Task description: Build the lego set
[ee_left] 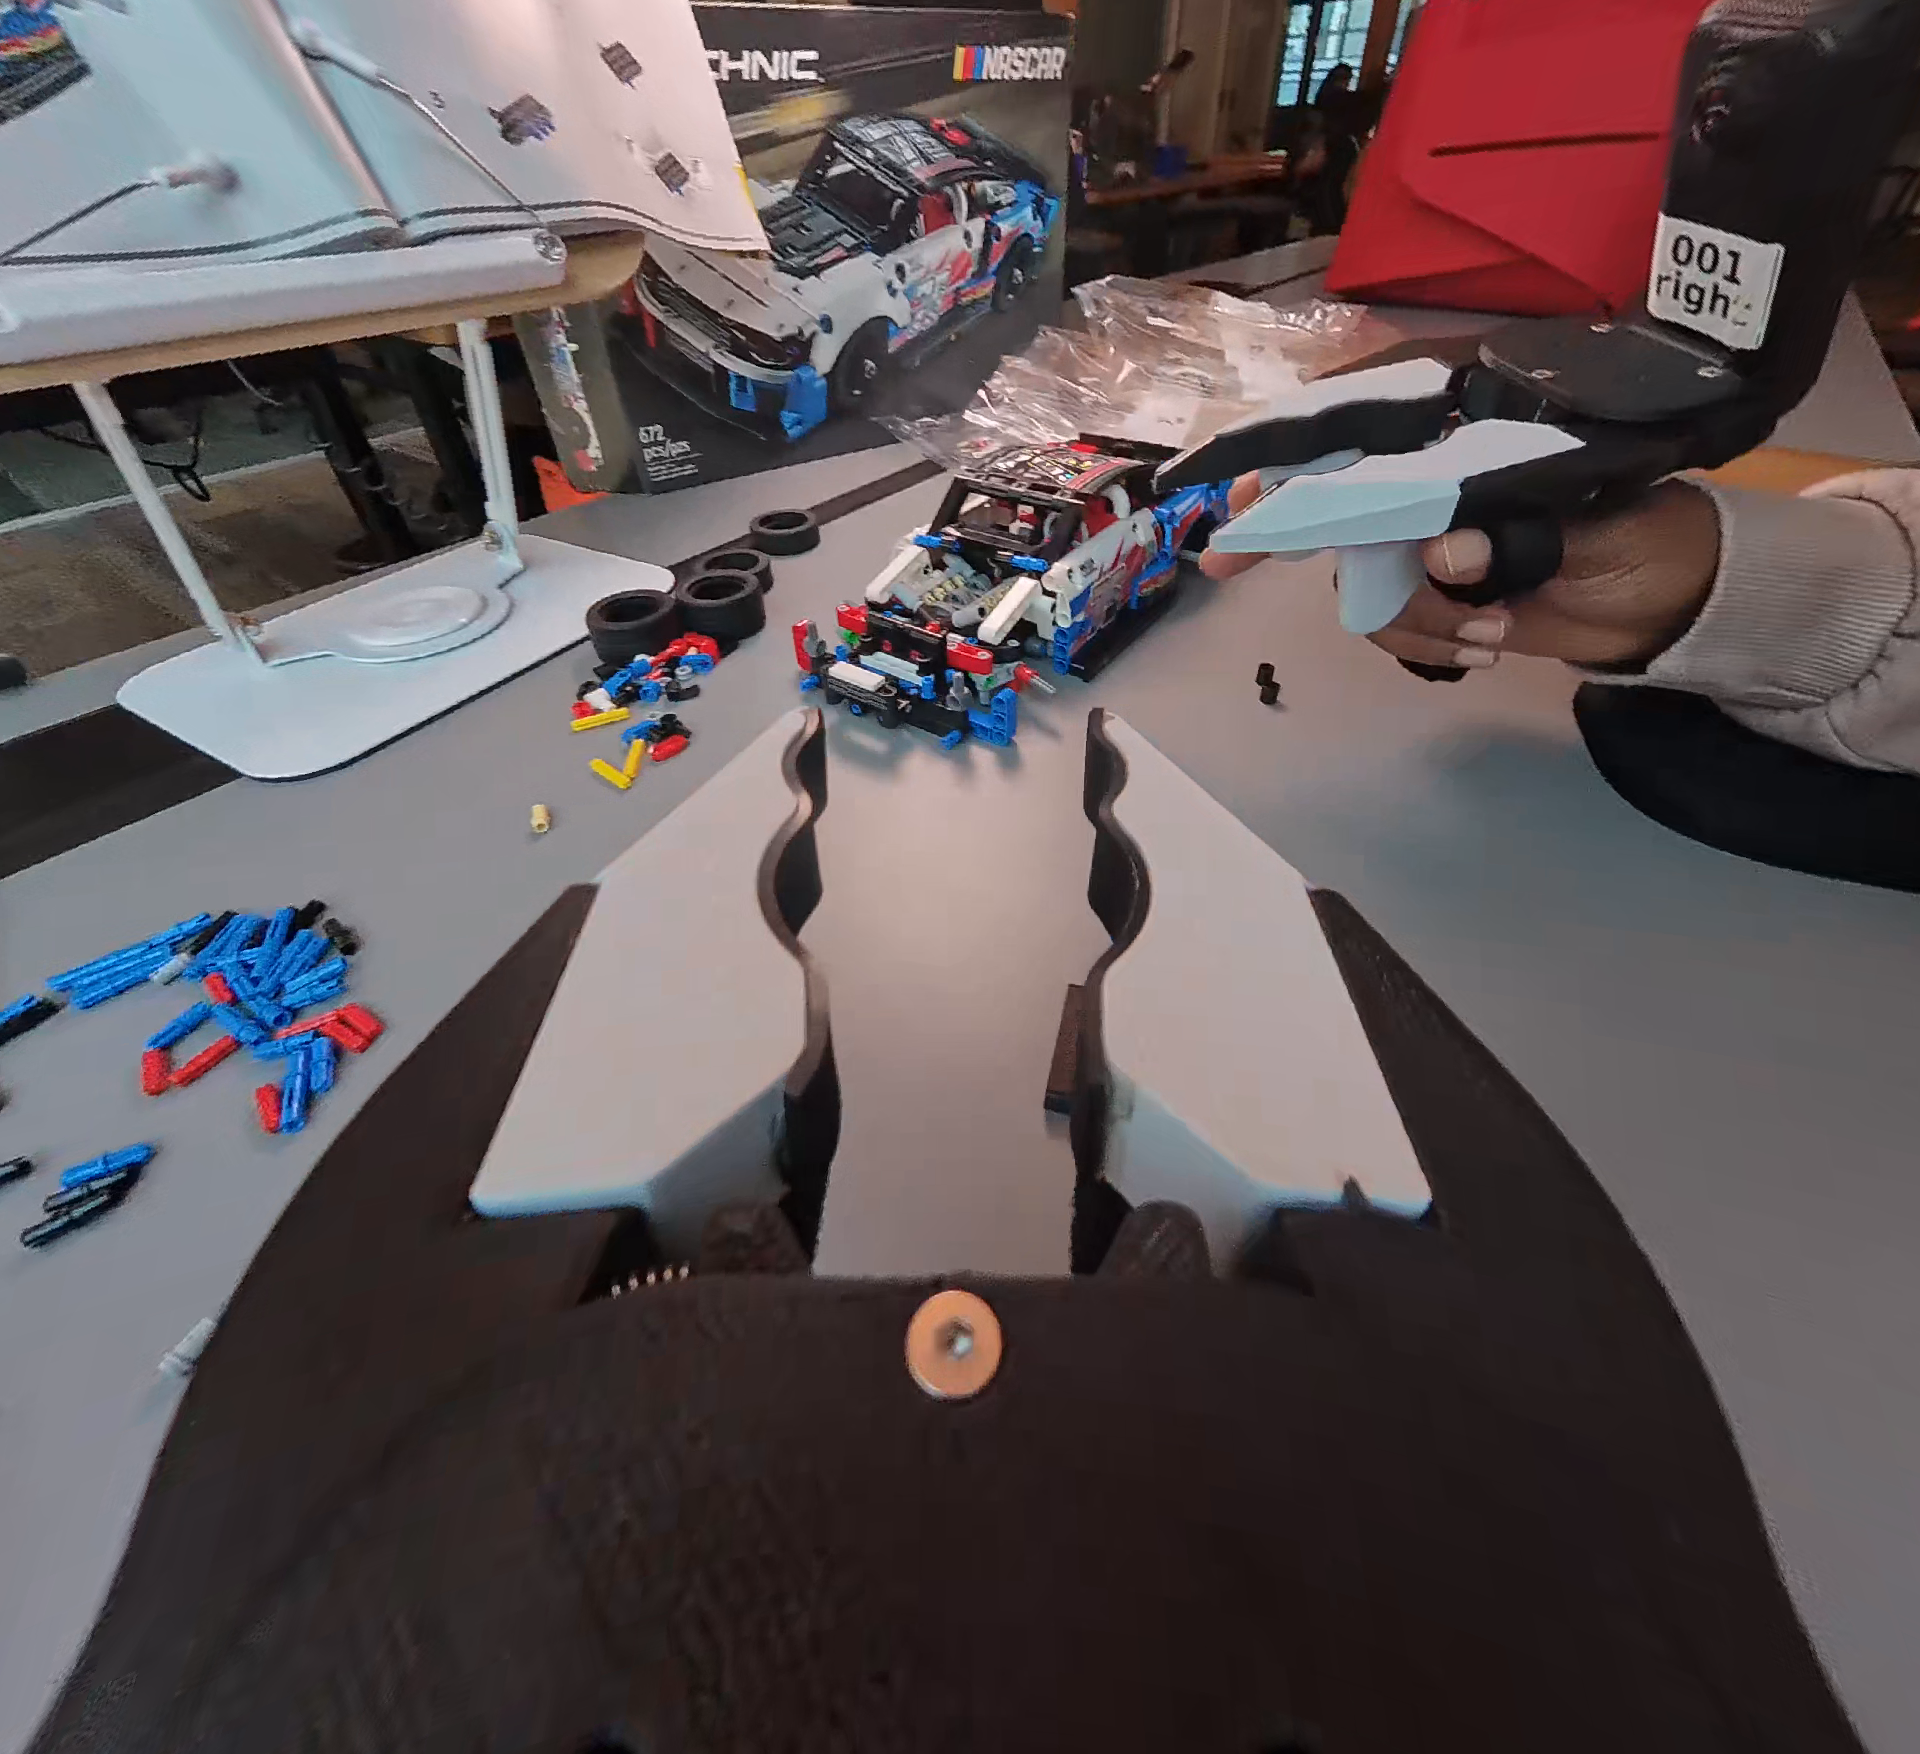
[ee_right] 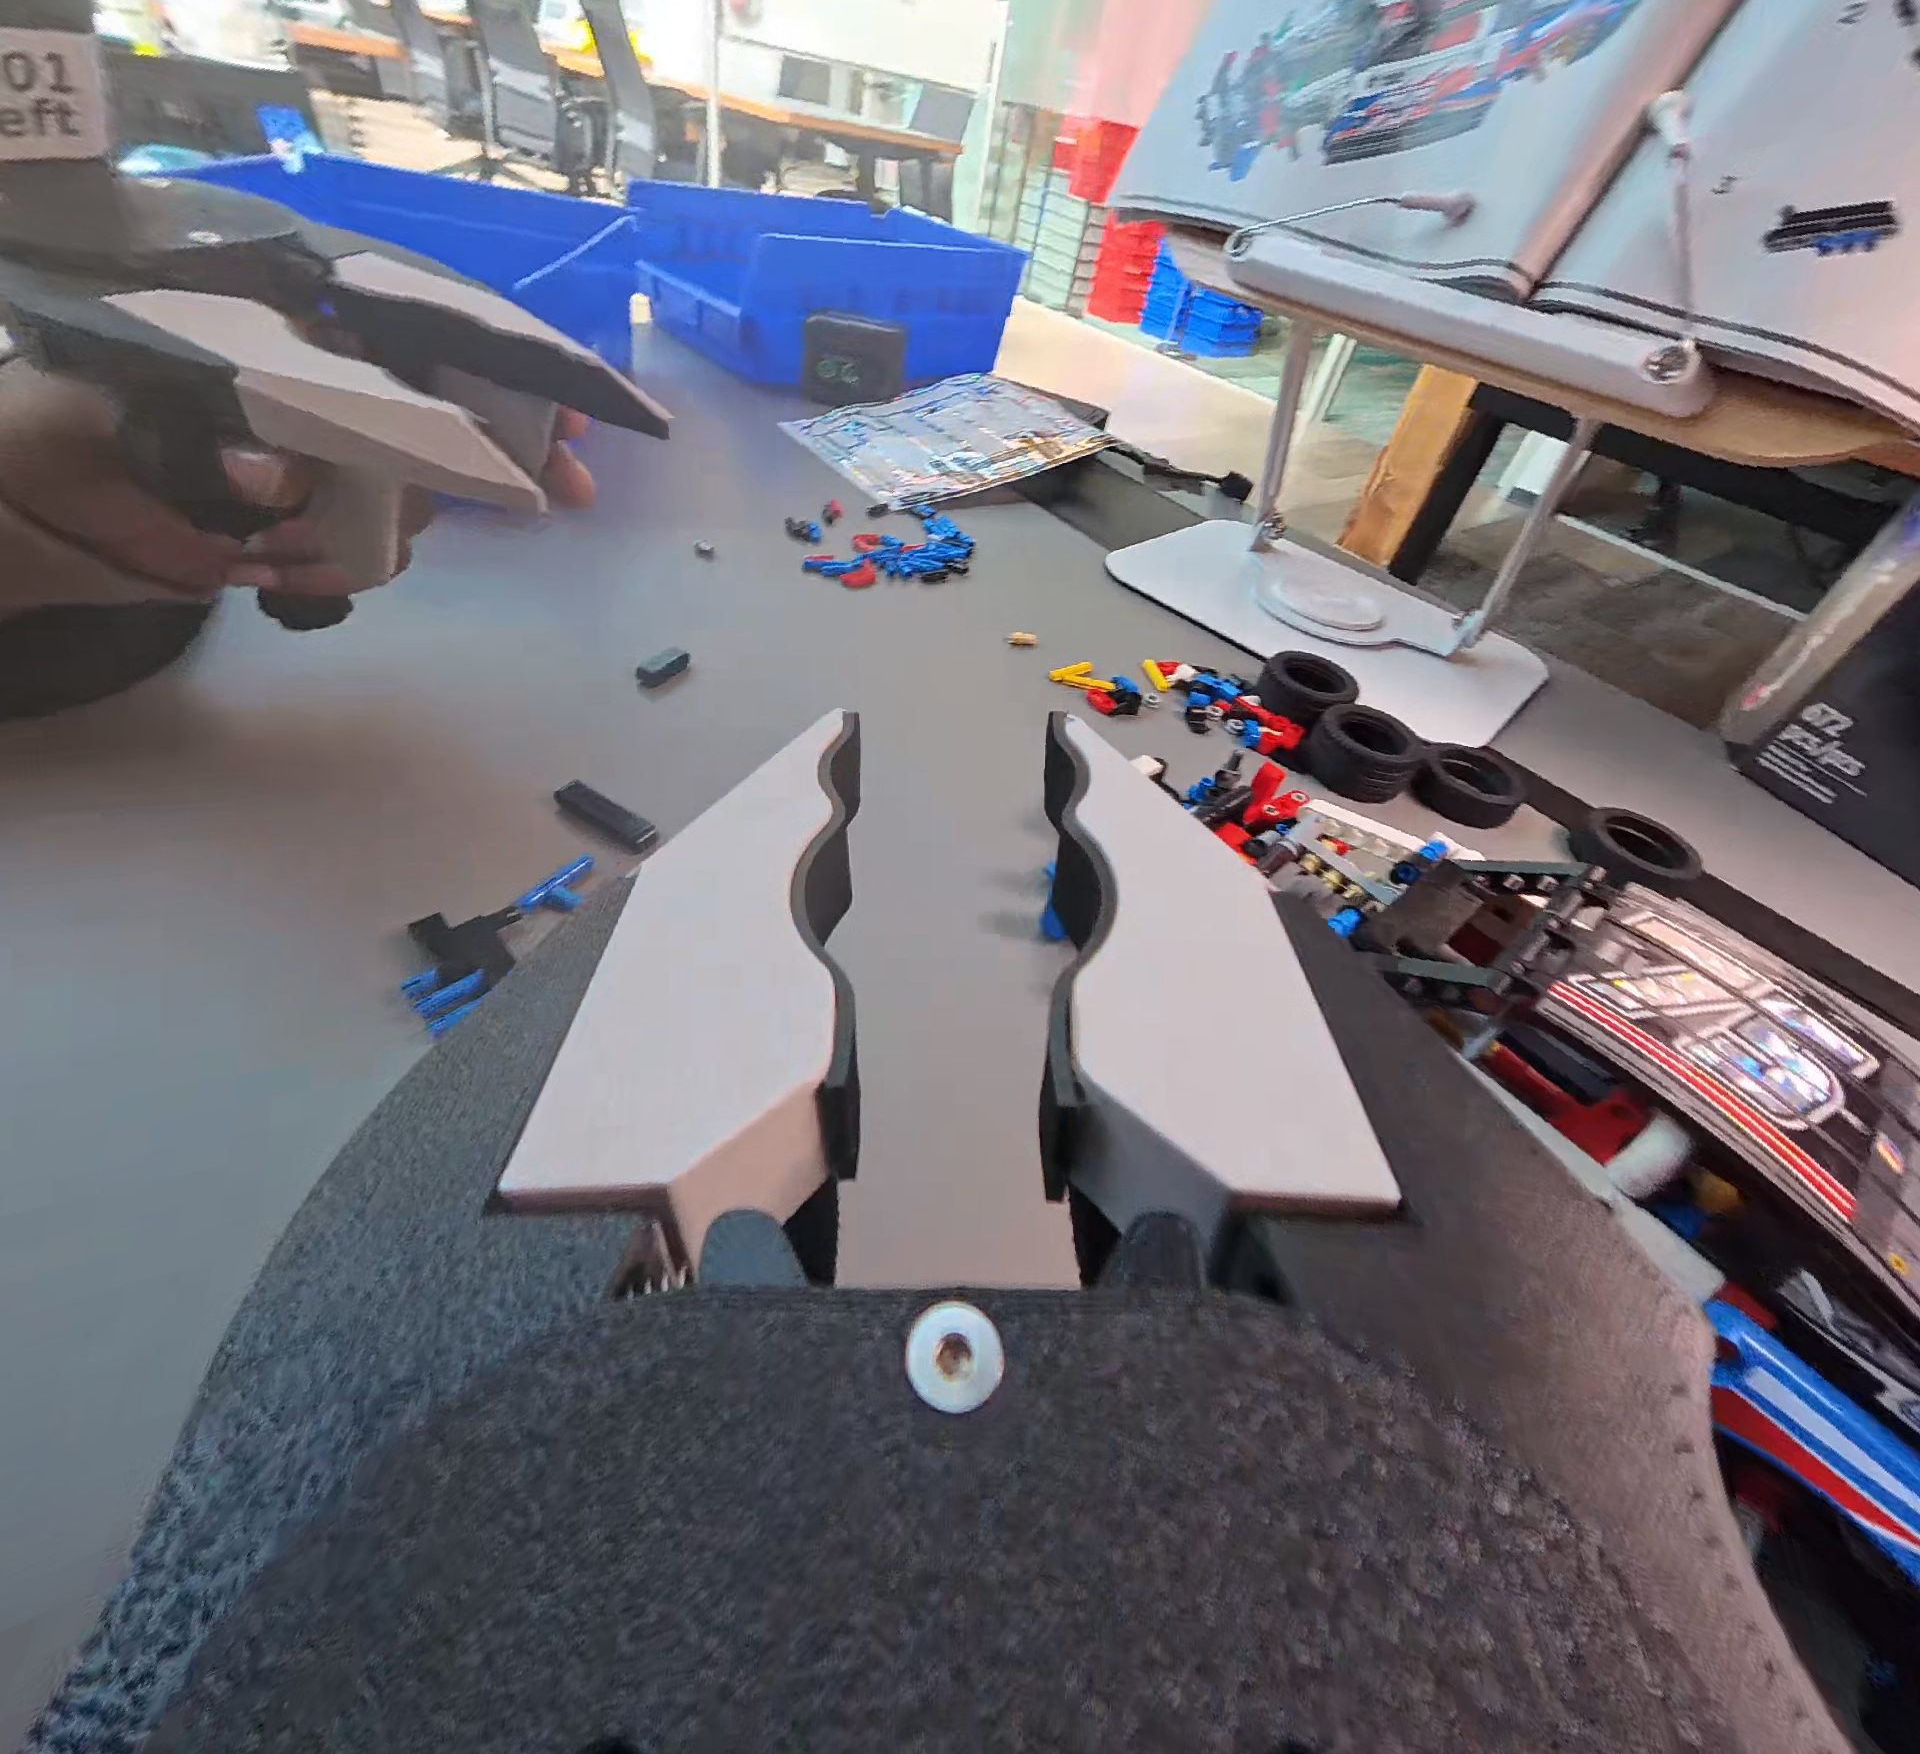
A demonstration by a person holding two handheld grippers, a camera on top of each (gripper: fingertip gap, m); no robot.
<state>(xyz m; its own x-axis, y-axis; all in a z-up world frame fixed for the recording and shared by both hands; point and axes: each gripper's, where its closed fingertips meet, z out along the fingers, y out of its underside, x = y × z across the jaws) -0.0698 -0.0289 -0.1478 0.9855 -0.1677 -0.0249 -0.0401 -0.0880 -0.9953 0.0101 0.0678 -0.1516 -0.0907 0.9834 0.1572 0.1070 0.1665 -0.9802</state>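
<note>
Grey desk (ee_left: 1455,977) spreads under both my tongs. My left tongs (ee_left: 956,738) hang spread apart with nothing between them, pointed at the nose of the half-built lego car (ee_left: 997,582) just ahead. My right tongs (ee_right: 951,738) are also parted and empty, hovering over bare desk with the car close at their right side. Four black tyres (ee_left: 717,592) sit in a row left of the car, beside loose blue, red and yellow pieces (ee_left: 644,707). An instruction booklet (ee_left: 416,42) rests on a white stand (ee_left: 343,665), the set's box (ee_left: 862,250) behind.
</note>
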